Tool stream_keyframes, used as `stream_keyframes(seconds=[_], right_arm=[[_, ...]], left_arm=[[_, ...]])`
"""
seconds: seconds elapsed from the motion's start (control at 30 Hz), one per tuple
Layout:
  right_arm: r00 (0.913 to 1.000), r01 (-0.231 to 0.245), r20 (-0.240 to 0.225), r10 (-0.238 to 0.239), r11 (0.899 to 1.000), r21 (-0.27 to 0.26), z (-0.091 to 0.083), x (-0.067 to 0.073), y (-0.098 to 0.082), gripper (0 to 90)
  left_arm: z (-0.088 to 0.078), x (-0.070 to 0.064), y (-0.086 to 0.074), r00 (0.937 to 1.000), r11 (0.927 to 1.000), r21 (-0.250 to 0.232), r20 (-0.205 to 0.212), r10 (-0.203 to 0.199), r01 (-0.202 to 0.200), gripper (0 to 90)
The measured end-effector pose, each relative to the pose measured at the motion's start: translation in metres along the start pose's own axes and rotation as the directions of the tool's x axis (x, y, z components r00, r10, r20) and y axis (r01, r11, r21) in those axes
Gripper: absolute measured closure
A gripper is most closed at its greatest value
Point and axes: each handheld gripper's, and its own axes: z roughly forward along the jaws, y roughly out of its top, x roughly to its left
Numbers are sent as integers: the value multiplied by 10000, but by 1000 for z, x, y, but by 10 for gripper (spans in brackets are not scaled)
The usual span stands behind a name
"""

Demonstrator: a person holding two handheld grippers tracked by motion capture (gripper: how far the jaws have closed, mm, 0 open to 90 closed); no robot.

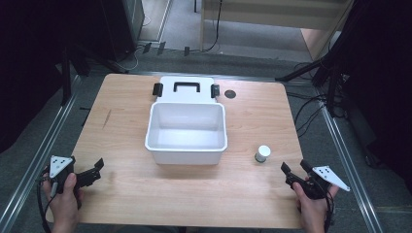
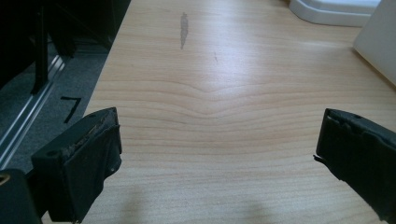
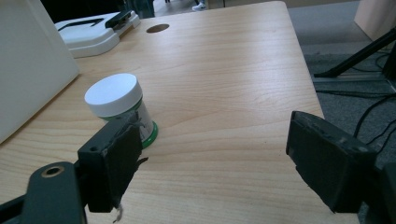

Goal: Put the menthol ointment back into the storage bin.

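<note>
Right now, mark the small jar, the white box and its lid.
small jar (image 3: 113, 94), right gripper view, on its white cap.
white box (image 1: 186, 157), high view, on its near wall.
lid (image 1: 167, 90), high view, on its flat top beside the handle.

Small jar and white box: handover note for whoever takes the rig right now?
Left gripper: open, empty, over the table's near left corner.
Right gripper: open, empty, at the near right, aimed toward the small jar.
Small jar: upright, white cap on, on the table right of the white box, apart from it.
White box: open and empty; its lid lies flat behind it.
Done: nothing gripped yet.
Left: probably grip the jar and put it in the box.
</note>
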Motion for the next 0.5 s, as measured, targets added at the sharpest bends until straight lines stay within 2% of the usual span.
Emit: stream_keyframes(seconds=[0.1, 0.2, 0.37, 0.43, 0.5], right_arm=[[10000, 53, 49, -54, 10000, 78, 1, 1, 0, 187], [9994, 251, 232, -254, 9996, 102, 1, 3, 0, 195], [9986, 370, 375, -386, 9984, 426, 1, 6, 2, 205], [9986, 458, 217, -476, 9959, 779, 2, 8, 4, 207], [9977, 664, -211, -641, 9884, 1369, 5, 12, 7, 193]], left_arm=[[1, -1, 0, 10000, 10000, 43, -77, 48, -48, 5], [1, -1, 0, 9999, 9999, 99, 131, -73, 72, 6], [1, -1, 0, 9999, 9999, 112, 110, 18, -19, 5], [1, -3, 0, 9999, 9999, 103, 71, 99, -99, 5], [2, -3, 0, 9998, 9998, 119, 77, 188, -189, 6]])
